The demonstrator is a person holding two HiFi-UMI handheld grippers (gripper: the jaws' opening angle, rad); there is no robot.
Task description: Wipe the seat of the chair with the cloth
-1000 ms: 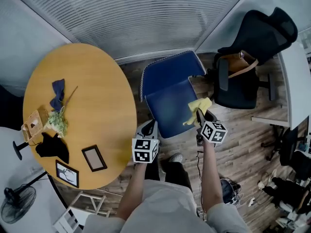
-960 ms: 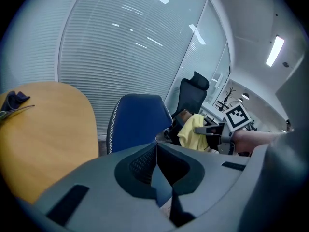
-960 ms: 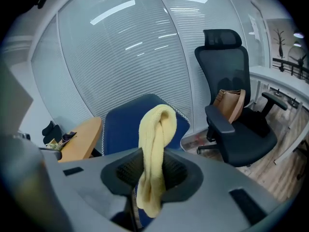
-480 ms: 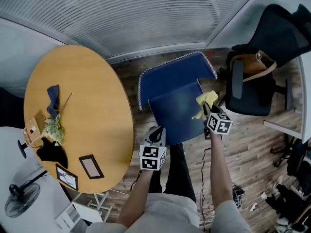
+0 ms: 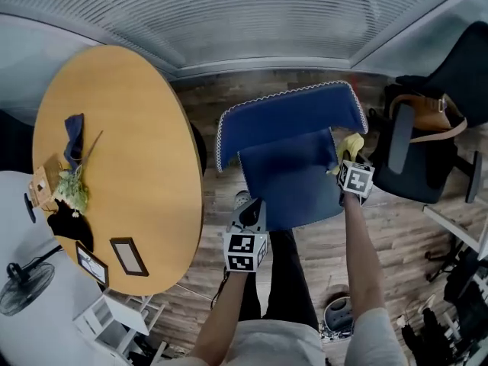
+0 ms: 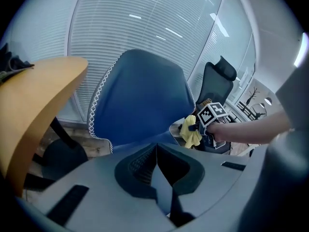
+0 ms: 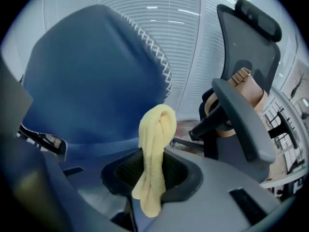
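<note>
The right gripper (image 5: 348, 161) has moved from over the middle of the blue seat (image 5: 286, 178) to its right edge, so the seat now lies to its left. It is still clamped on the cloth (image 5: 351, 144), a pale yellow, twisted roll sticking out ahead of its jaws. The left gripper (image 5: 250, 210), closed and empty, stays at the seat's front edge.

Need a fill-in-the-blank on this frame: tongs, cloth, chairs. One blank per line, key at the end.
1. The cloth clamped in the right tongs is ___ in colour.
2. The left tongs are shut and hold ___.
3. The seat of the chair in front of the person is ___.
4. The brown bag rests on the ___ office chair.

Missing words: yellow; nothing; blue; black.
</note>
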